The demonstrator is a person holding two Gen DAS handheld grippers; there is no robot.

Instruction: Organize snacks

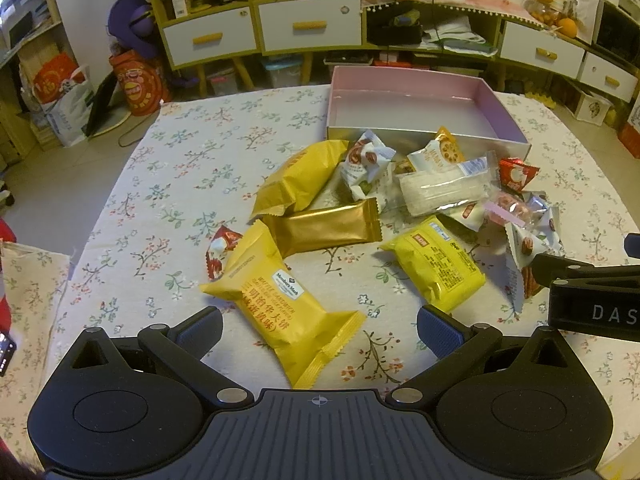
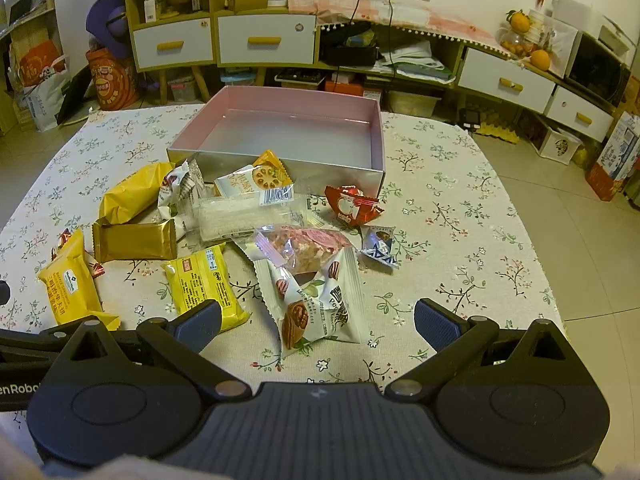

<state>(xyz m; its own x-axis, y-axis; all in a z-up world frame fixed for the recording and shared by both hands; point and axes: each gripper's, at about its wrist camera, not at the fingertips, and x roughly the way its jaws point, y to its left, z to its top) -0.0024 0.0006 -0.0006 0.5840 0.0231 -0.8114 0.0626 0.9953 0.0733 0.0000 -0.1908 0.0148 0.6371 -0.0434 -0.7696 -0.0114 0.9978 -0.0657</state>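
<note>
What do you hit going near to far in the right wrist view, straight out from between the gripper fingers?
Pecan snack packet → pink-topped clear packet → clear white-stick packet → lotus-root packet → pink-lined box.

Light: warm, yellowish indoor light, medium bright | Shadows: soft and short under the snack packets [image 1: 288,312] on the counter [image 1: 168,184] | Glare: pale shine on the floor of the pink box [image 2: 288,136] | Distortion: strong fisheye bend, dark corners | Sharpness: centre clear, far shelves [image 2: 224,20] a little soft
</note>
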